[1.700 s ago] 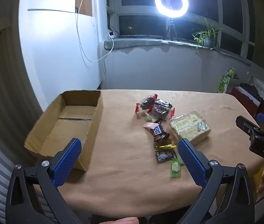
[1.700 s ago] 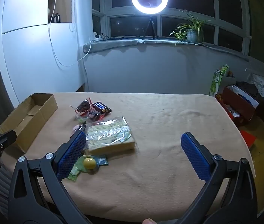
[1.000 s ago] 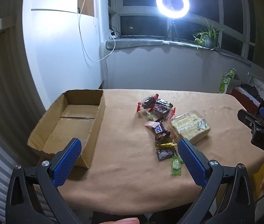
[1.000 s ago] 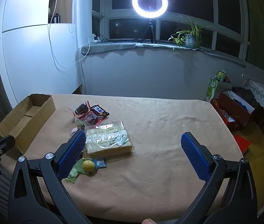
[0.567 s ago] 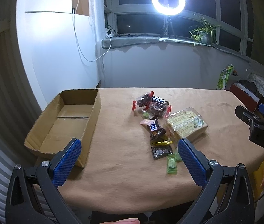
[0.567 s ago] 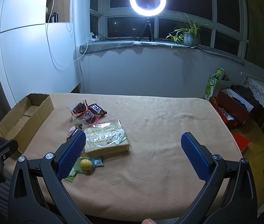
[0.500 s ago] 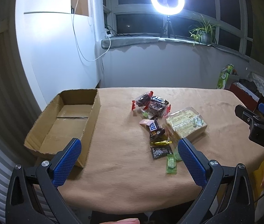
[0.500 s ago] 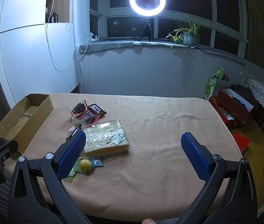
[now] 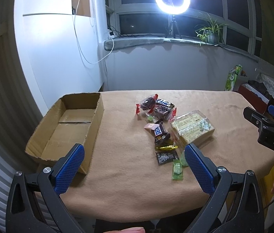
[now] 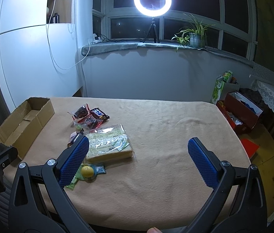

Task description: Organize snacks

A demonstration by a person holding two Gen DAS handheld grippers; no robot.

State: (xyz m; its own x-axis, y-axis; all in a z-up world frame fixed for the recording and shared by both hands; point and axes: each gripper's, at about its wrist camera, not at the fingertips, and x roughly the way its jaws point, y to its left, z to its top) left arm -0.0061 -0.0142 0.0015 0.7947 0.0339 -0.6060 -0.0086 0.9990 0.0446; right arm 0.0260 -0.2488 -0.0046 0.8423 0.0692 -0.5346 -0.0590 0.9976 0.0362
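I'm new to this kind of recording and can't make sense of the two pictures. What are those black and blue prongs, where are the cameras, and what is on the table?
There is no robot here. A person holds a hand-operated two-finger gripper in each hand, and each gripper carries a wide-angle camera looking forward along its fingers. The blue-padded prongs at the bottom of each picture are those fingers. One picture is from the left gripper, the other from the right gripper. Both are open and hold nothing.

On the table, covered in tan cloth, stands an open cardboard box with nothing visible inside. Beside it lies a loose heap of snacks: a large clear-wrapped pack of biscuits, a Snickers bar, a small green candy and other small wrapped sweets. The snacks presumably go into the box.
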